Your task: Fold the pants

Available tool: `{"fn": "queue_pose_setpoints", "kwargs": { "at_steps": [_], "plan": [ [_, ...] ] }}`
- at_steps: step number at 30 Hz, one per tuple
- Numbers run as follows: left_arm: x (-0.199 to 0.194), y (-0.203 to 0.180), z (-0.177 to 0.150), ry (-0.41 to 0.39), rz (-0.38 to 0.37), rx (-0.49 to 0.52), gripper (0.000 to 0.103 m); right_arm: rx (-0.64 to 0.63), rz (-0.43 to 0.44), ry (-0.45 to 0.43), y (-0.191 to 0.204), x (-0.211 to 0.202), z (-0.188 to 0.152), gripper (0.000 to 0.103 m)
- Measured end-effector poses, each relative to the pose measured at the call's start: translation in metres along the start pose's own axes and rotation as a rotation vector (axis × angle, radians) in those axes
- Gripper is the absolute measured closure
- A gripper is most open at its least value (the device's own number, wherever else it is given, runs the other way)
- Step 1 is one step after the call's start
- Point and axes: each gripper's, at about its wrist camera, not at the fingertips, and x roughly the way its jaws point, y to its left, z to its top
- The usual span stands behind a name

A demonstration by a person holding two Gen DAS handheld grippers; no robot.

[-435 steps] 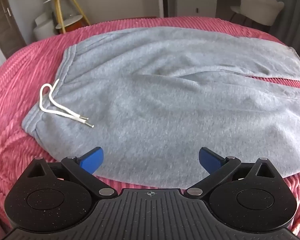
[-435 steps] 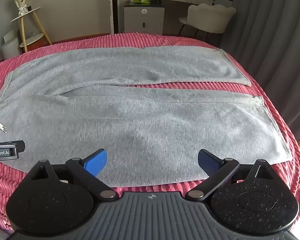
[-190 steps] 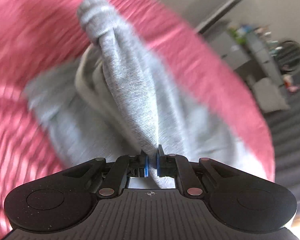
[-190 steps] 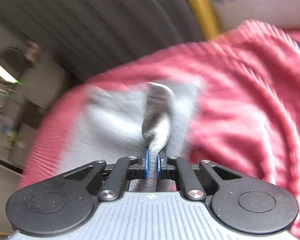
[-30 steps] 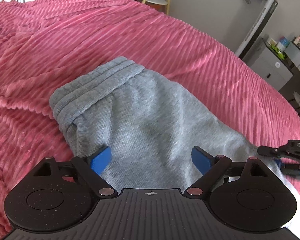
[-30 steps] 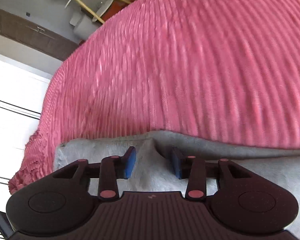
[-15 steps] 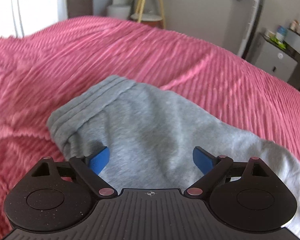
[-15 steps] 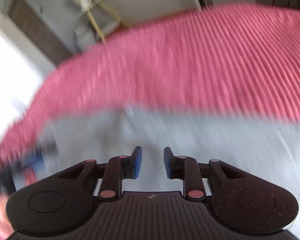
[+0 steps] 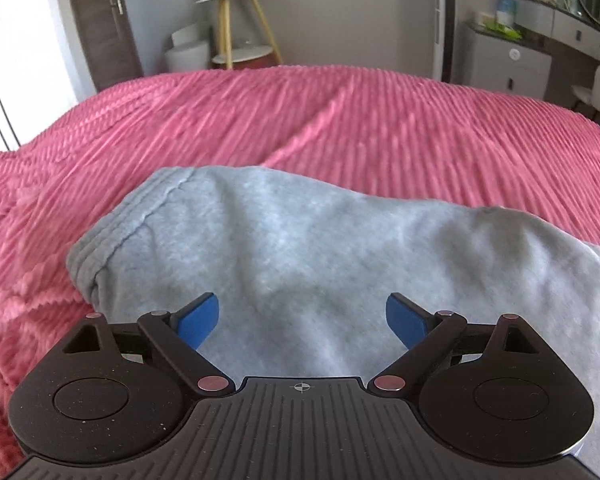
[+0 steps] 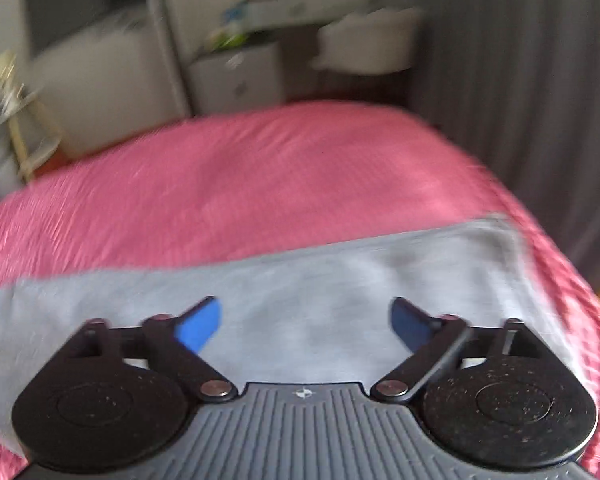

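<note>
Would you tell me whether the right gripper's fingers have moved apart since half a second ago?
Yes. The right gripper now stands wide open above the grey pants; earlier its fingers were nearly together.

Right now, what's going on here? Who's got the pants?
Nobody is gripping them. The gray pants lie folded lengthwise on the pink ribbed bedspread, with the elastic waistband at the left end in the left wrist view. The left gripper hovers over the fabric near the waistband with its blue fingers spread wide and empty. The right gripper is open too, over the other end of the pants; that view is motion-blurred.
</note>
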Motion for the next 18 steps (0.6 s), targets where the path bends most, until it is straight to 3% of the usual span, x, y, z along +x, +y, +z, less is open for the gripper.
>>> {"fn": "queue_pose_setpoints", "kwargs": {
  "at_steps": [2, 5, 9, 10, 12, 13, 15, 18],
  "plan": [
    [-0.009, -0.003, -0.002, -0.008, 0.009, -0.024, 0.008, 0.028, 0.005, 0.055, -0.042, -0.009, -0.005, 0.006],
    [-0.025, -0.008, -0.001, -0.016, 0.017, -0.046, 0.008, 0.151, -0.071, 0.110, -0.109, -0.020, -0.019, 0.006],
    [-0.043, -0.021, -0.002, 0.014, 0.015, -0.057, 0.008, 0.359, -0.098, 0.131, -0.181, -0.030, -0.044, 0.018],
    [-0.046, -0.025, -0.001, 0.033, 0.016, -0.064, 0.008, 0.386, -0.090, 0.145, -0.190, -0.029, -0.051, 0.022],
    [-0.054, -0.032, -0.002, 0.061, -0.004, -0.085, 0.008, 0.425, -0.080, 0.178, -0.205, -0.024, -0.066, 0.050],
    [-0.058, -0.035, -0.002, 0.073, -0.017, -0.096, 0.008, 0.450, -0.062, 0.197, -0.212, -0.019, -0.073, 0.055],
    [-0.065, -0.041, -0.005, 0.087, -0.038, -0.107, 0.008, 0.544, -0.017, 0.254, -0.221, -0.003, -0.092, 0.058],
    [-0.068, -0.051, -0.008, 0.093, -0.031, -0.087, 0.008, 0.621, 0.070, 0.194, -0.226, -0.001, -0.107, 0.058]
  ]
}}
